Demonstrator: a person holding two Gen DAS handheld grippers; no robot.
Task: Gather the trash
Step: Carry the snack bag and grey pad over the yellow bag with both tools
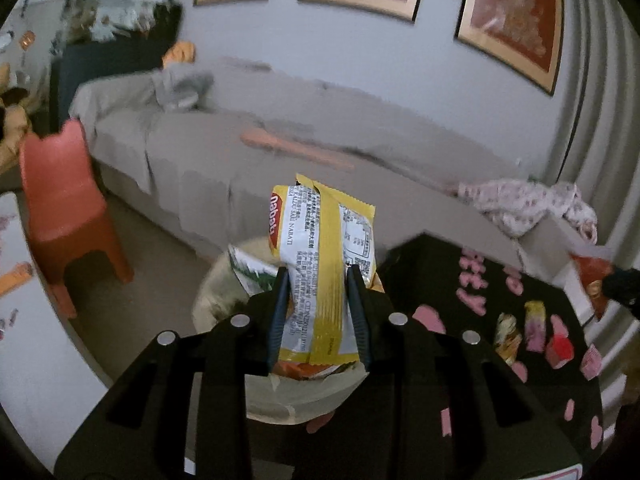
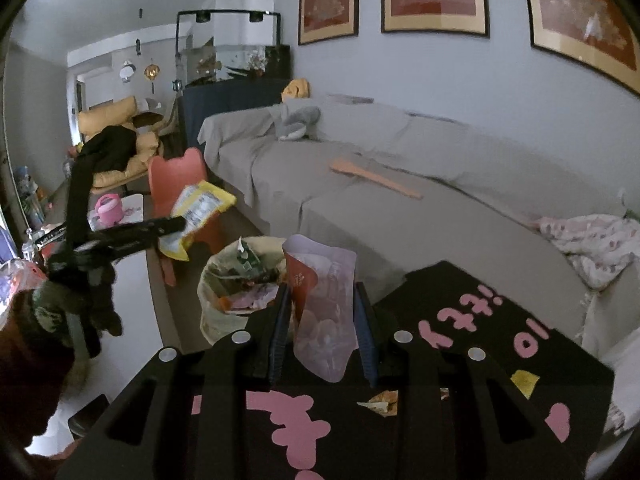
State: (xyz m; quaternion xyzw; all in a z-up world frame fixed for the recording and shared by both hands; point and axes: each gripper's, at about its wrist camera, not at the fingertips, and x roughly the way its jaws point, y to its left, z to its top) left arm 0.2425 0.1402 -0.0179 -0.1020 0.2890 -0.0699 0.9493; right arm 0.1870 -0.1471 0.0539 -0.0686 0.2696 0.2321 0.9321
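Note:
My left gripper (image 1: 317, 270) is shut on a yellow and white snack wrapper (image 1: 320, 232), held above a trash bin (image 1: 212, 292) lined with a pale bag. My right gripper (image 2: 322, 286) is shut on a pink and red pouch wrapper (image 2: 324, 320), just right of the same bin (image 2: 212, 308), which has several wrappers inside. In the right wrist view the left gripper (image 2: 172, 225) shows at the left, with the yellow wrapper (image 2: 202, 202) in it. More wrappers (image 1: 508, 336) lie on the black table (image 1: 440, 272), and a crumpled scrap (image 2: 382, 402) lies near my right gripper.
The black table (image 2: 460, 300) carries pink letters and hearts. A grey covered sofa (image 2: 360, 200) runs behind it, with a patterned cloth (image 2: 592, 240) at its right end. A red child's chair (image 1: 68, 208) stands left of the bin, by a white table (image 1: 24, 340). A person's sleeve (image 2: 40, 320) is at the left.

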